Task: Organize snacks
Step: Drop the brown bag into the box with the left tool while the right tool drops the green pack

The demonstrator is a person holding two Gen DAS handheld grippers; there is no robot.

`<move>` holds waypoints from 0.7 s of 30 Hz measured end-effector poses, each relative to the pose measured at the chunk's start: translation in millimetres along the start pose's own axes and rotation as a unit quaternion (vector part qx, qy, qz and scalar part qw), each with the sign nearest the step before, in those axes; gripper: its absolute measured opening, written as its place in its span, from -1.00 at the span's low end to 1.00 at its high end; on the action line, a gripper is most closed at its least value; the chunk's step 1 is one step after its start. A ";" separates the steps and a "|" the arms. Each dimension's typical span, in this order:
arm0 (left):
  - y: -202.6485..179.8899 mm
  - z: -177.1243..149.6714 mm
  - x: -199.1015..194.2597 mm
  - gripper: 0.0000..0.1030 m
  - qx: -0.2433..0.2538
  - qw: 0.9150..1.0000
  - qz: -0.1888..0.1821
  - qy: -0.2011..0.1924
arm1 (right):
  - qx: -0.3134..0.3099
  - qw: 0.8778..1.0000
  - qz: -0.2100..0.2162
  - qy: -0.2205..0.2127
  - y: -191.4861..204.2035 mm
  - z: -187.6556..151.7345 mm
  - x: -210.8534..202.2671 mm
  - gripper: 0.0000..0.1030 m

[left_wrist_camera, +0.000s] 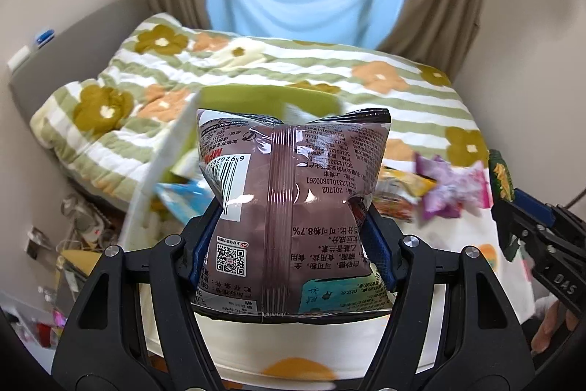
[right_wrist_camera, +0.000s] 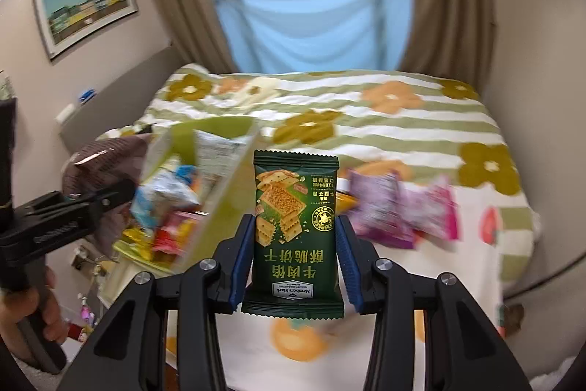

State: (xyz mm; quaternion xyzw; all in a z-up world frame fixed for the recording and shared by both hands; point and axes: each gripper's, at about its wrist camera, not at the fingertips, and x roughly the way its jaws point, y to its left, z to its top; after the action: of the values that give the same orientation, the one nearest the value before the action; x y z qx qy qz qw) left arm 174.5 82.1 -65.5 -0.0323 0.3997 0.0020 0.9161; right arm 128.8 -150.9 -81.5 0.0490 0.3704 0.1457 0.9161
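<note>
Snacks: glossy brown puffed foil pouch (left_wrist_camera: 293, 207), crinkled back seam facing camera, clamped between blue ribbed pads of left gripper (left_wrist_camera: 291, 237), held above lime-green plastic bin (left_wrist_camera: 267, 96). Bin blurred, holds mixed wrappers, sits on table beside quilted bed cover (left_wrist_camera: 329, 68) with green stripes, orange and olive flowers. Dark green flat cracker packet (right_wrist_camera: 296, 233), serrated ends, pinched at sides in right gripper (right_wrist_camera: 296, 255), jaws narrow. Purple and pink crinkly packets (right_wrist_camera: 403, 211) lie loose on white flower-print cloth (right_wrist_camera: 472, 266), right of cracker packet.

Green bin (right_wrist_camera: 219, 178) blocks the left; bare blanket (right_wrist_camera: 384, 134) beyond the purple packets (right_wrist_camera: 381, 211) lies open.
</note>
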 end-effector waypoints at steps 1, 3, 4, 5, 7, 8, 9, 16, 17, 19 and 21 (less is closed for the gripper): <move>10.4 1.0 3.5 0.26 -0.001 1.000 0.002 0.003 | -0.003 1.000 0.008 0.002 11.9 3.1 5.1 -0.23; 33.7 4.2 12.9 0.27 -0.004 1.000 0.001 0.009 | -0.007 1.000 0.024 0.006 36.5 10.5 17.4 -0.23; 47.1 5.9 19.3 0.27 -0.005 1.000 0.001 0.014 | -0.008 0.999 0.030 0.009 44.5 12.7 23.3 -0.23; 57.5 7.3 25.3 0.27 -0.005 1.000 0.000 0.018 | -0.011 0.999 0.033 0.012 55.6 14.9 30.6 -0.23; 72.2 8.7 35.3 0.27 -0.004 1.000 -0.004 0.025 | -0.014 0.999 0.037 0.020 72.7 18.5 44.9 -0.23; 80.4 9.6 41.8 0.27 -0.001 1.000 -0.009 0.029 | -0.014 0.999 0.039 0.024 80.1 19.4 51.5 -0.23; 85.8 9.7 47.3 0.27 0.002 0.999 -0.013 0.032 | -0.012 0.999 0.040 0.028 88.1 20.3 59.2 -0.23; 105.0 3.0 84.9 0.76 0.039 0.995 -0.064 0.060 | 0.013 0.998 0.020 0.058 120.5 18.4 98.4 -0.23; 108.5 0.2 88.8 0.96 0.042 0.995 -0.068 0.063 | 0.016 0.998 0.015 0.061 122.5 17.0 100.8 -0.23; 111.3 -4.6 88.9 0.97 0.046 0.994 -0.084 0.061 | 0.025 0.997 0.003 0.066 126.2 15.2 108.0 -0.23; 117.9 -6.8 89.8 0.97 0.053 0.993 -0.093 0.059 | 0.032 0.997 -0.009 0.070 129.3 12.2 111.7 -0.23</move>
State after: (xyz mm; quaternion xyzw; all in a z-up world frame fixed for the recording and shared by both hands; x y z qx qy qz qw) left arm 227.1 197.3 -142.7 -0.0208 0.4475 -0.1061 0.8878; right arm 183.8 6.4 -121.3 0.0645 0.4389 0.1288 0.8869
